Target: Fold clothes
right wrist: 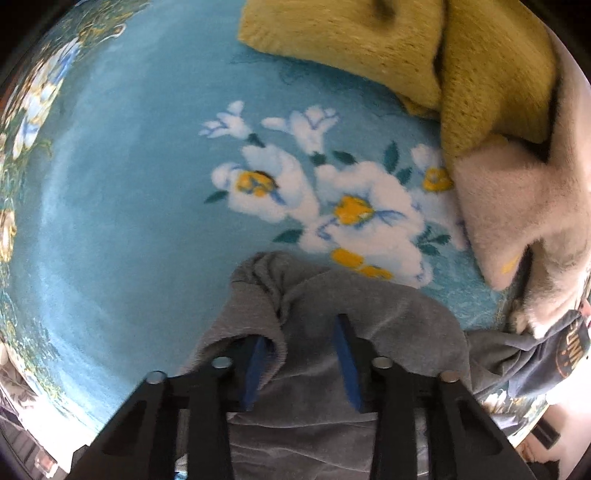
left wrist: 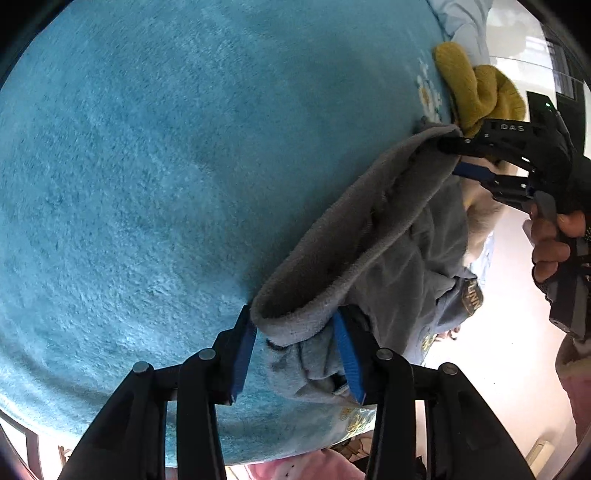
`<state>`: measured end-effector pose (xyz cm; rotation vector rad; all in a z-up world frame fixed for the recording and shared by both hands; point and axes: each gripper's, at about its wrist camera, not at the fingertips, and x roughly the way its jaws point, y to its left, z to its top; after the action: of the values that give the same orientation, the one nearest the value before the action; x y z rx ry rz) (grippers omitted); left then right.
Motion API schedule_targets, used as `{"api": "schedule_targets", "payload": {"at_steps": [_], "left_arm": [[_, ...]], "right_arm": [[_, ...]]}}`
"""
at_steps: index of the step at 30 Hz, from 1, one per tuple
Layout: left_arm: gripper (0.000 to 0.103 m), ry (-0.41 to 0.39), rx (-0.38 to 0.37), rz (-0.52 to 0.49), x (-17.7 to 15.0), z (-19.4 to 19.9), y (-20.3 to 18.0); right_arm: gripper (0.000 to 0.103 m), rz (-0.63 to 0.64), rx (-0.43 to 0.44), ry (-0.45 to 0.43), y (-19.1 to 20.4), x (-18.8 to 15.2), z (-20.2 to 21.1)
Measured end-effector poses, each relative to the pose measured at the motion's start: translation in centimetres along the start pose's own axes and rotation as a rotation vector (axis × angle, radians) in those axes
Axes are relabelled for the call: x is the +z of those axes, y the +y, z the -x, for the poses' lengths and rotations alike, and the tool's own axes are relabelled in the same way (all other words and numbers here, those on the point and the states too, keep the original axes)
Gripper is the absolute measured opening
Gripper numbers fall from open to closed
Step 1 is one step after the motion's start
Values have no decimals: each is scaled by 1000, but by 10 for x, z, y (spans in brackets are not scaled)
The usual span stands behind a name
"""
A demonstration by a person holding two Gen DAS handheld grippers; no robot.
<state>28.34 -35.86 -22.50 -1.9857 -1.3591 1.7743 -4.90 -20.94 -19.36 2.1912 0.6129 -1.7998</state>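
Grey garment (left wrist: 369, 236) stretched between left tongs (left wrist: 295, 350), right tongs (right wrist: 303, 358)

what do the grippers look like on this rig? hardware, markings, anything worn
Both the left gripper and the right gripper are matte black linkage frames with round silver pivot pins and flat blue finger pads. The left wrist view shows white "DAS" lettering and a small green light on the right unit's body. The hand wears a fingerless dark glove.

Looking like a home bedroom: plush blue floral blanket (right wrist: 122, 192) spreading underneath, soft clothes (right wrist: 369, 33) lying heaped on it.
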Motion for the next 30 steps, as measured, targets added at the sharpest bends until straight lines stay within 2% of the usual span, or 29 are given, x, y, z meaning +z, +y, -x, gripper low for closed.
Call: {"api": "schedule_targets", "payload": {"at_steps": [1, 3, 8, 12, 17, 22, 25, 26, 28, 30], "left_arm": [[27, -12, -2, -15, -3, 3, -1], [12, -33, 1, -41, -8, 8, -4], [8, -98, -21, -33, -9, 25, -3], [8, -140, -66, -1, 43, 45, 9], [7, -235, -96, 28, 68, 82, 25], [7, -363, -93, 90, 96, 133, 66], [7, -435, -88, 127, 112, 162, 91], [7, -448, -84, 136, 115, 166, 97], [7, -471, -69, 149, 122, 173, 111], [8, -458, -68, 174, 128, 168, 121]], "right_arm": [[16, 9, 4, 0, 3, 0, 2], [9, 69, -2, -6, 9, 0, 6], [5, 63, 43, -30, 17, -1, 24], [5, 45, 100, -65, 28, 4, 45], [5, 21, 147, -102, 53, 19, 66], [5, 45, 209, -125, 117, 48, 87], [5, 86, 213, -133, 171, 64, 94], [5, 66, 212, -135, 185, 72, 92], [5, -54, 217, -147, 215, 90, 85], [5, -76, 194, -135, 235, 102, 74]]}}
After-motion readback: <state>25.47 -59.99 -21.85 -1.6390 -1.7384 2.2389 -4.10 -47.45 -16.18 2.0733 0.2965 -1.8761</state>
